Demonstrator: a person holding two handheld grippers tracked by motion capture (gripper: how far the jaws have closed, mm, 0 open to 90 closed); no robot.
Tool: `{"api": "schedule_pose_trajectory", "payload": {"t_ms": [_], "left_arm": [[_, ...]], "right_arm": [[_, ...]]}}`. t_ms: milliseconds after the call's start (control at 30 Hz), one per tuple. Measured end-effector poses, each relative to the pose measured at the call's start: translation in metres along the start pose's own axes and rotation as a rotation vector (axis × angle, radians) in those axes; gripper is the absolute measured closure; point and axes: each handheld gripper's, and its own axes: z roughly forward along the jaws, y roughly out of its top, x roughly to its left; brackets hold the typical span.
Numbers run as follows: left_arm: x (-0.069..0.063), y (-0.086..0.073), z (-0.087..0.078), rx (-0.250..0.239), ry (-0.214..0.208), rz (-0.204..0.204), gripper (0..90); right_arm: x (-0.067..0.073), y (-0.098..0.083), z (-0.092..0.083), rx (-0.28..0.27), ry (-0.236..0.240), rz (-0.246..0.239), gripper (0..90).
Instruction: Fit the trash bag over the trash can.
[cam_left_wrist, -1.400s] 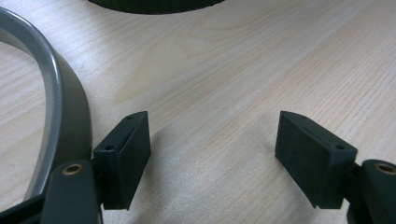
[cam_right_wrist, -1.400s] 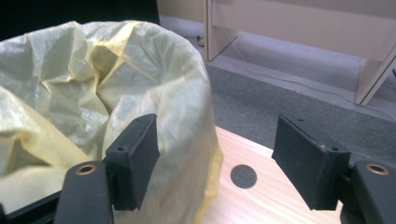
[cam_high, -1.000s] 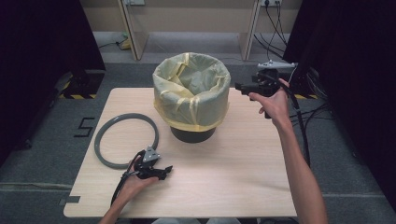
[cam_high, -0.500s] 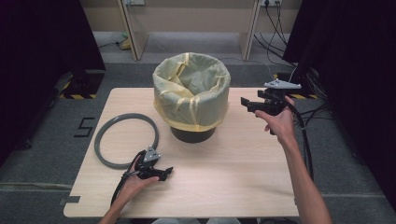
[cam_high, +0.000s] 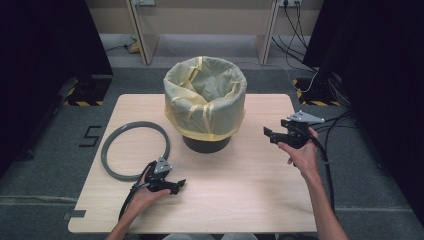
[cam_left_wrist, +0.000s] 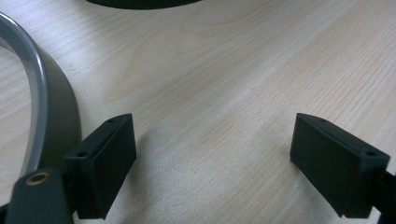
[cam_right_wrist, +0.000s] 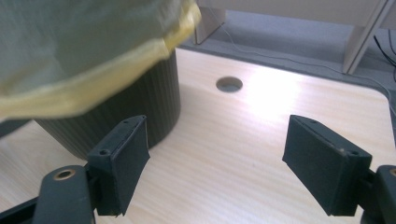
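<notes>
Standing mid-desk, the dark bin (cam_high: 206, 142) wears a yellow bag (cam_high: 205, 97) folded over its rim. We hold the right gripper (cam_high: 270, 135) just to its right, above the desk (cam_high: 240, 185), fingers (cam_right_wrist: 125, 161) spread apart with nothing between them. The grey ring (cam_high: 134, 151) lies flat to the bin's left. Our left gripper (cam_high: 179, 186) rests low beside that ring's near edge; its fingers (cam_left_wrist: 105, 163) have just been opening and stand apart over bare wood.
</notes>
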Motion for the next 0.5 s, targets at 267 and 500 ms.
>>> {"api": "schedule_pose_trajectory", "payload": {"t_ms": [267, 500], "left_arm": [[0.000, 0.000, 0.000, 0.001, -0.003, -0.002, 13.3], [0.000, 0.000, 0.000, 0.000, -0.003, -0.002, 13.3]], "right_arm": [[0.008, -0.032, 0.003, 0.025, 0.002, -0.007, 22.7], [0.024, -0.061, 0.009, 0.060, 0.008, -0.034, 23.0]]}}
